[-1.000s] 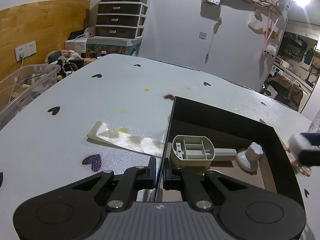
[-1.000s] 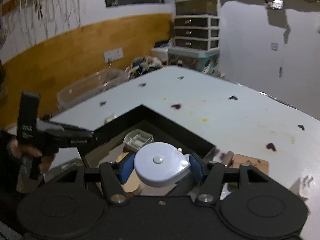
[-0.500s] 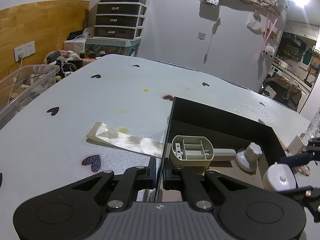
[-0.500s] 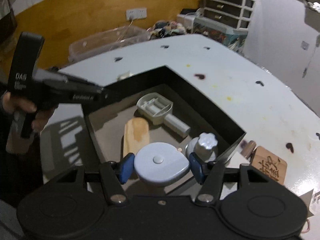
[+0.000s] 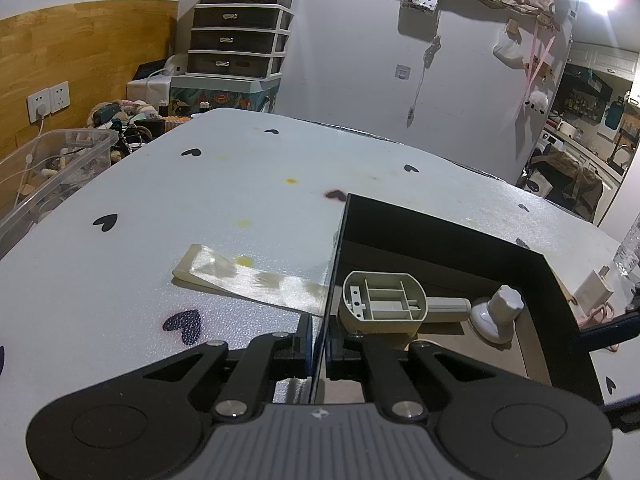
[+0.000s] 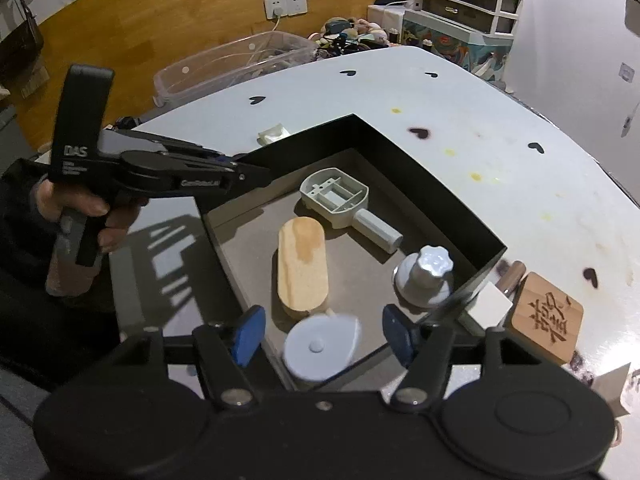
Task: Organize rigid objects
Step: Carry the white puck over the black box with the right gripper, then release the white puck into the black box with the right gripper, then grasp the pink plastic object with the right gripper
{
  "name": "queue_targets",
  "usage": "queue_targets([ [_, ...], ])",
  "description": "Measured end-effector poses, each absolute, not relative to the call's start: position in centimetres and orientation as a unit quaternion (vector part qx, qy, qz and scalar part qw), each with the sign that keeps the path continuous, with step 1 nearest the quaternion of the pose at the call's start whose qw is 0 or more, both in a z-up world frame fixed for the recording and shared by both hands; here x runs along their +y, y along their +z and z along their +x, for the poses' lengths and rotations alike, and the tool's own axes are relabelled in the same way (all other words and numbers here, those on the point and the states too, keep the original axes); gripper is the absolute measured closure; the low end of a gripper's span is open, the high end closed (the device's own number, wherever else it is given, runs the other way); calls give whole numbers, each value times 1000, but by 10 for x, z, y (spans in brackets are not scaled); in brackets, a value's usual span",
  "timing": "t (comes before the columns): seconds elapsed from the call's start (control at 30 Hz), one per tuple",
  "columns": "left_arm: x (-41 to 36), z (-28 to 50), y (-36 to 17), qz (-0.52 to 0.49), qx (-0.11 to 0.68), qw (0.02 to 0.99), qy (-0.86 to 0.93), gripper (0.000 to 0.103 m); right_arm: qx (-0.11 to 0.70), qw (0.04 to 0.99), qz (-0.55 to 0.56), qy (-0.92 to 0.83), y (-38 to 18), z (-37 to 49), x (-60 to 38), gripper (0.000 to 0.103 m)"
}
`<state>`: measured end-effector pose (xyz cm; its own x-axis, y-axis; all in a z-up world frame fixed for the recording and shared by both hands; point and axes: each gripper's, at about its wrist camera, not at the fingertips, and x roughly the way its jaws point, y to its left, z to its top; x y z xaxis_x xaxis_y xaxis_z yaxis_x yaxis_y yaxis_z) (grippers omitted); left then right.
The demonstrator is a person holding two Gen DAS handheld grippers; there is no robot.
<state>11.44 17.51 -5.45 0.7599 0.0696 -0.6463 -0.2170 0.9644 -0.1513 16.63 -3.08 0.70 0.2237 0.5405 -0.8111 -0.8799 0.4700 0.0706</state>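
A black open box (image 6: pixel 442 196) stands on the white table. My left gripper (image 5: pixel 318 338) is shut on the box's left wall (image 5: pixel 332 264); it also shows in the right wrist view (image 6: pixel 244 168). My right gripper (image 6: pixel 322 340) is open above the box's near corner. A pale blue round case (image 6: pixel 320 346) sits loose and blurred between its blue pads, touching neither. Inside the box lie a grey ribbed handle part (image 6: pixel 340 198), a wooden oval block (image 6: pixel 302 262) and a white knob (image 6: pixel 426 278). The grey part (image 5: pixel 384 304) and knob (image 5: pixel 498 314) also show in the left wrist view.
Right of the box lie a carved wooden square (image 6: pixel 546 318), a white cube (image 6: pixel 488 306) and a small cylinder (image 6: pixel 512 276). A glossy ribbon strip (image 5: pixel 248 278) lies left of the box. A clear plastic bin (image 5: pixel 48 176) stands off the table's left edge.
My right gripper moved over the box, tilted down and opened, letting go of the pale blue case. The left gripper kept its hold on the box wall.
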Motion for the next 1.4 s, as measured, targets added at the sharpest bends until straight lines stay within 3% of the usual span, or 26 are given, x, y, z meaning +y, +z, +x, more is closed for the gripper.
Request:
queue_targets([
  [0.23, 175, 114, -54, -108, 338, 932, 78, 97, 410, 752, -203, 475, 13, 155, -37, 32],
  [0.37, 175, 114, -54, -108, 338, 932, 78, 97, 400, 756, -199, 479, 19, 149, -41, 25],
  [0.63, 175, 114, -55, -107, 338, 932, 78, 97, 375, 781, -178, 466, 29, 143, -54, 0],
  [0.93, 175, 114, -55, -107, 338, 932, 78, 97, 351, 835, -127, 404, 26, 150, -95, 0],
  [1.4, 175, 114, -55, -108, 338, 932, 78, 97, 322, 916, -42, 237, -27, 177, -175, 0],
])
